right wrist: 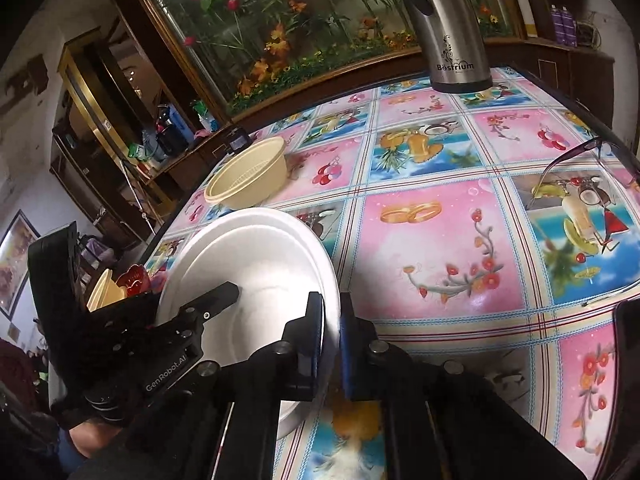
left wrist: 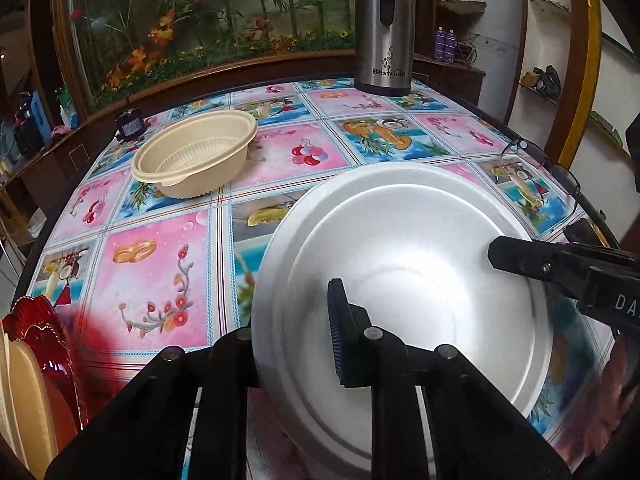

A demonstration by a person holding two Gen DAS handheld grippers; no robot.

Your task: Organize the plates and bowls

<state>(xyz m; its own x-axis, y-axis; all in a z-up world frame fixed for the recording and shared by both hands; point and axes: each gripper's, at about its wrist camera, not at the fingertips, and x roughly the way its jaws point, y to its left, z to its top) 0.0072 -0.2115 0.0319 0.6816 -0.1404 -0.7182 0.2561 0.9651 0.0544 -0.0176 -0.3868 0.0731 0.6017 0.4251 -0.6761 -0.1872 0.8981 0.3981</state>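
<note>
At the counter's [left wrist: 160, 280] near edge, you pinched the white foam plates [left wrist: 400, 280] with both hand-held grippers, left [left wrist: 296, 344] and right [right wrist: 331, 336] clamped on opposite rims; they looked light, stiff, easily dented.

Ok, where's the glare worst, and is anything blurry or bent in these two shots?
Left wrist view: the white foam bowl blows out to glare at its centre; the red plates at the lower left smear into blur. Right wrist view: the bowl's inside is overexposed too; fisheye bends the floral tablecloth's grid and the steel flask.
</note>
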